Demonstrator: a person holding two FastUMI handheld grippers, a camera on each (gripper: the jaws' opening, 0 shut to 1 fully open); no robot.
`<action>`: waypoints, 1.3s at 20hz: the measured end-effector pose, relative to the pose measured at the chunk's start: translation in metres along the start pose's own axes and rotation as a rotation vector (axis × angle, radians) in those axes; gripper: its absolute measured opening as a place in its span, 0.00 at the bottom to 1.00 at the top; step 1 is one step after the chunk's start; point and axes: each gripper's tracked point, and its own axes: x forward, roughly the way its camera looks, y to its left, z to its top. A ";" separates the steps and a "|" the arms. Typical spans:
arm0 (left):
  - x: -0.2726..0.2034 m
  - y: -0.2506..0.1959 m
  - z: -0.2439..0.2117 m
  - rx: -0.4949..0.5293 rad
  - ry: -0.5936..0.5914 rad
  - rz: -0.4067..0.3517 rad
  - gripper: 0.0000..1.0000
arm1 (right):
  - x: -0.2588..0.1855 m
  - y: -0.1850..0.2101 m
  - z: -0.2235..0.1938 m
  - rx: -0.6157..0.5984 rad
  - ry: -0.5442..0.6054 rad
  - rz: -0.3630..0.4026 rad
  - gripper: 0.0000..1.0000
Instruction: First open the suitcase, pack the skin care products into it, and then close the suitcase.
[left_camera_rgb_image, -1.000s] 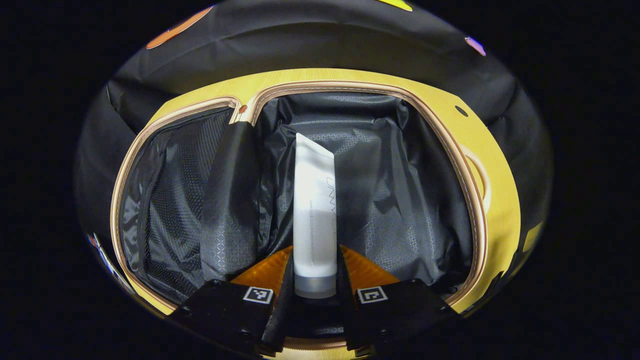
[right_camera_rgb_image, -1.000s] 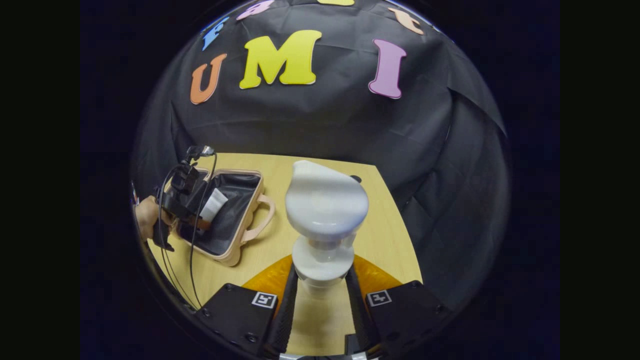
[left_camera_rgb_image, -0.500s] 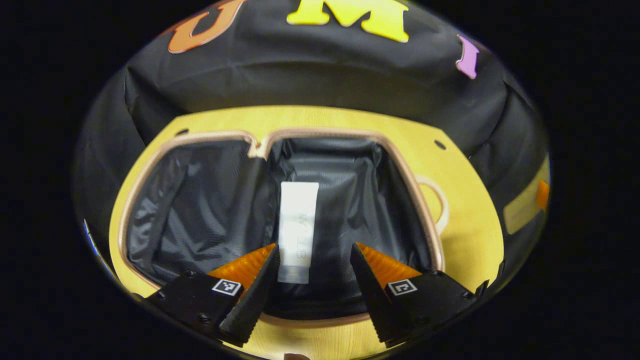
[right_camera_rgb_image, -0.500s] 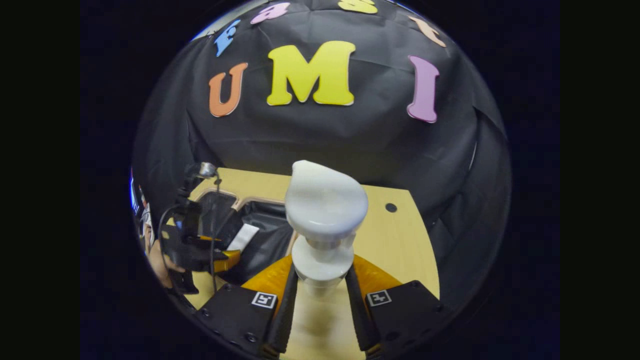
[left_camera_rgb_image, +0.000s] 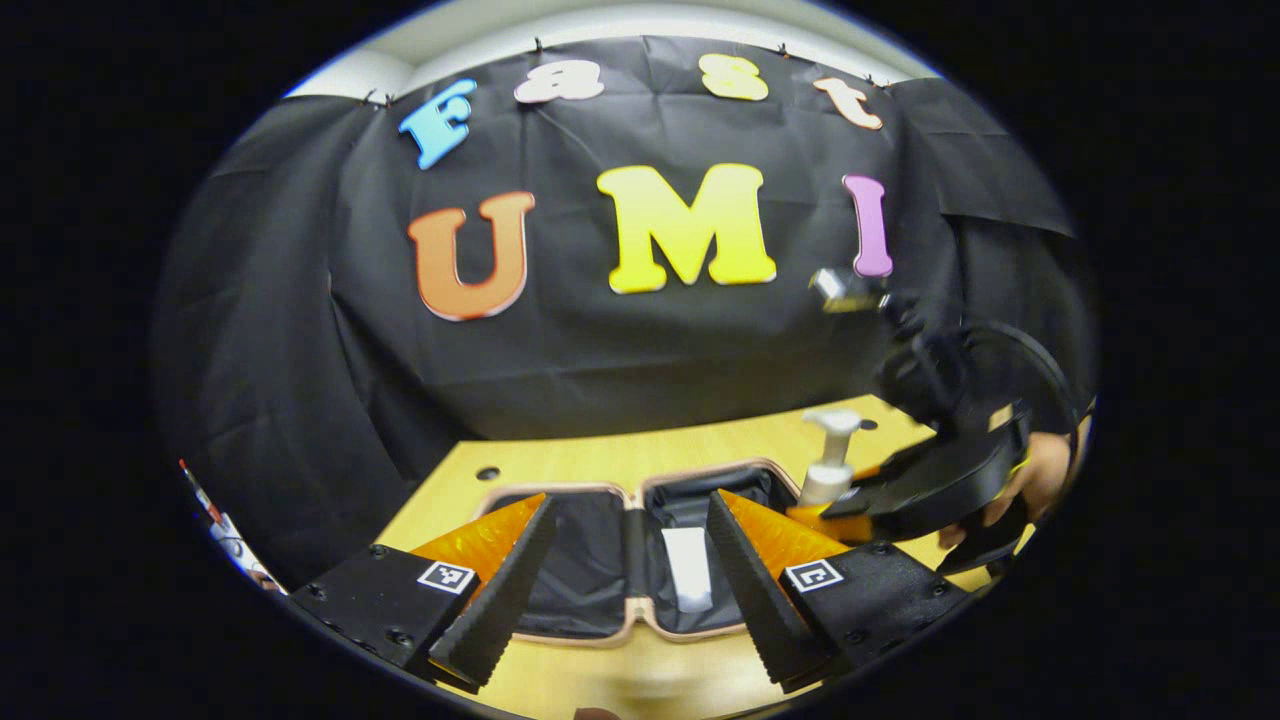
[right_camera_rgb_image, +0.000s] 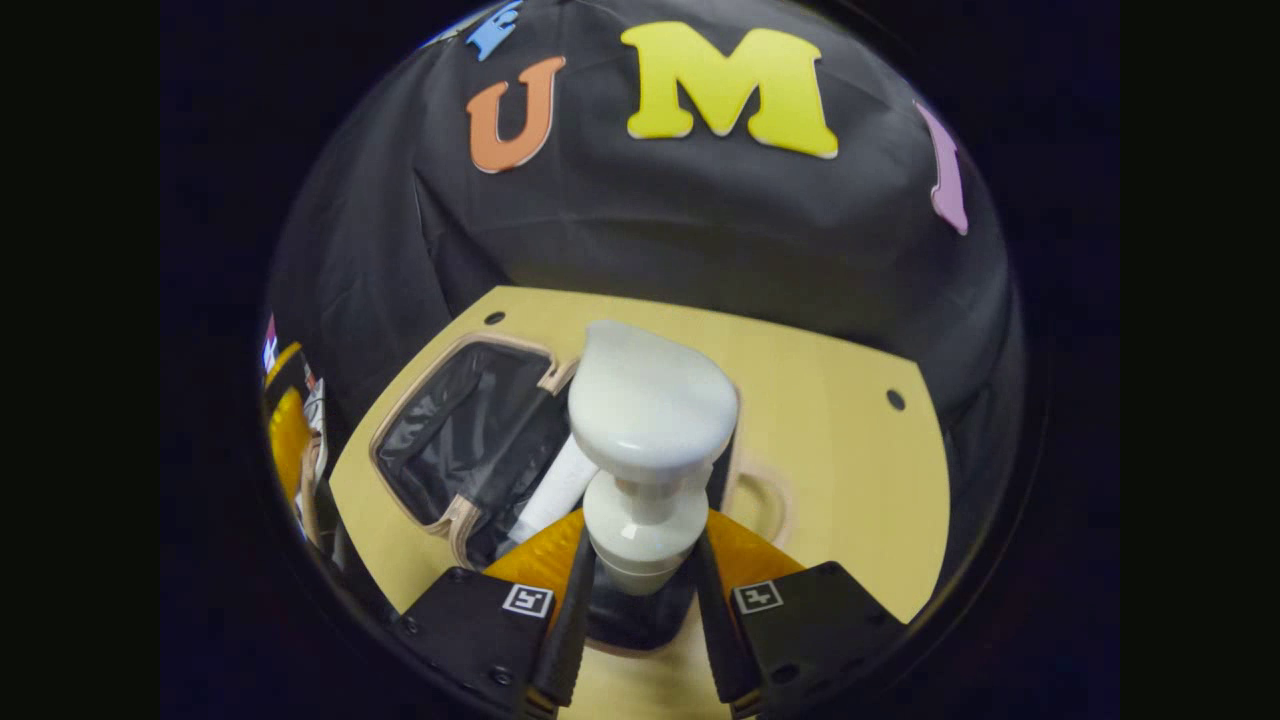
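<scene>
We are finding the suitcase (left_camera_rgb_image: 600, 560) lying open on the table (right_camera_rgb_image: 830, 440), a white tube (left_camera_rgb_image: 690, 568) resting in its right half, while the right gripper (right_camera_rgb_image: 645, 600) is gripping a pump bottle (right_camera_rgb_image: 645, 450) above it and the left gripper (left_camera_rgb_image: 625, 590) is hanging wide open, empty.

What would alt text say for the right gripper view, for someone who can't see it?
A claw grips a white pump bottle by its neck above an open suitcase on a wooden table. A white tube already lies inside the dark lining.
</scene>
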 end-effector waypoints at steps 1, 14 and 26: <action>-0.007 0.009 0.006 0.000 -0.025 0.016 0.96 | 0.009 0.007 -0.011 0.017 0.037 0.005 0.48; -0.021 0.069 0.039 -0.141 -0.118 0.095 0.97 | 0.083 0.015 -0.048 0.262 0.337 -0.133 0.46; 0.024 0.192 -0.035 -0.327 0.013 0.219 0.97 | 0.065 0.021 -0.032 0.301 0.285 -0.115 0.80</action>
